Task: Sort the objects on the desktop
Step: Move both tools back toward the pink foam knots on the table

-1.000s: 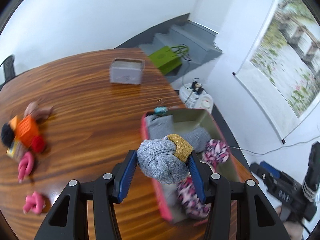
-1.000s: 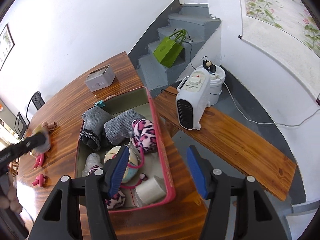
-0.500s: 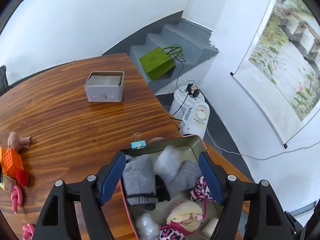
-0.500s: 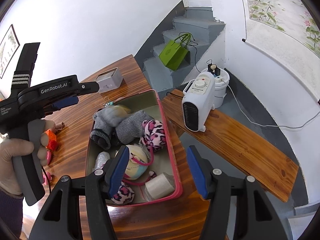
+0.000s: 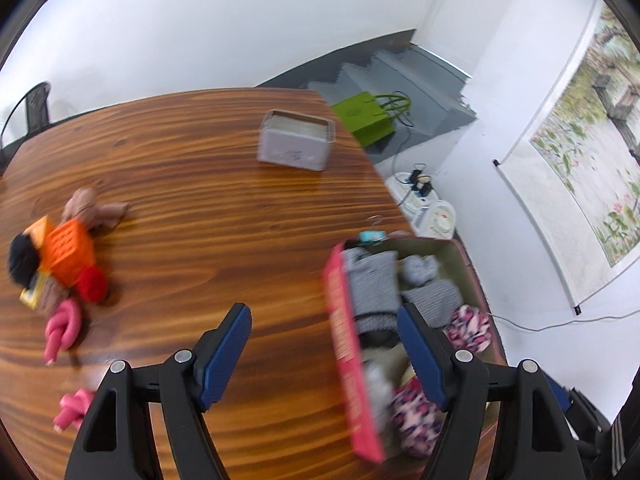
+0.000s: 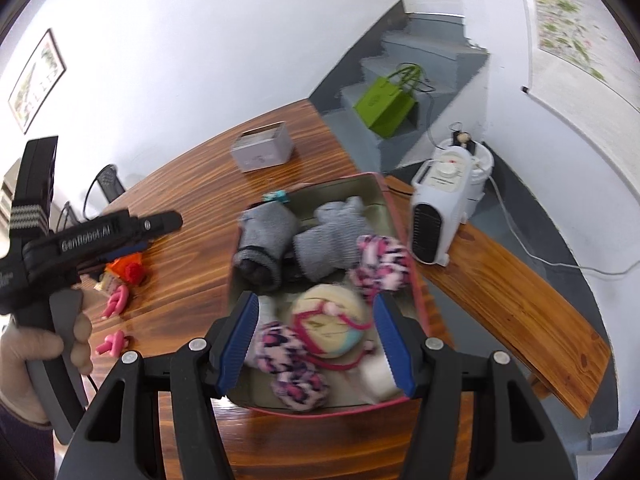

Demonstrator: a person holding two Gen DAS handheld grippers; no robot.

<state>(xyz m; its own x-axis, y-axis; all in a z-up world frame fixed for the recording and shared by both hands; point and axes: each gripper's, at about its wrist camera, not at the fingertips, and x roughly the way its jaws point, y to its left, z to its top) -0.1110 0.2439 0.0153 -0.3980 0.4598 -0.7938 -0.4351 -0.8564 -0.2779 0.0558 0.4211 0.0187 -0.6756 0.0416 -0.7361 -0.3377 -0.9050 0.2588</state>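
A pink-walled rectangular storage bin [image 6: 416, 280] sits near the right edge of a brown striped wooden table [image 5: 200, 208]. Inside it lie rolled grey knitted socks [image 6: 264, 240], a pink, black and white patterned fuzzy sock [image 6: 380, 262], and a pale yellow plush ball with pink cord [image 6: 328, 326]. A small teal binder clip [image 6: 276, 197] rests at the bin's far rim.

The right gripper [image 6: 316, 344] hangs above the near end of the bin, its blue-padded jaws spread wide with nothing between them. The left gripper [image 5: 324, 344] is above the table beside the bin's left wall, jaws likewise spread and empty; a person's gloved hand [image 6: 28, 360] holds its handle.

On the table's left side is a cluster of small toys: an orange grid-patterned block [image 5: 70, 252], a red ball [image 5: 93, 285], and pink knotted rubber pieces [image 5: 64, 330]. Farther back stands a grey rectangular tin [image 5: 296, 145]. Beyond the table, a white fan heater [image 6: 444, 208] stands on a wooden bench [image 6: 520, 312].
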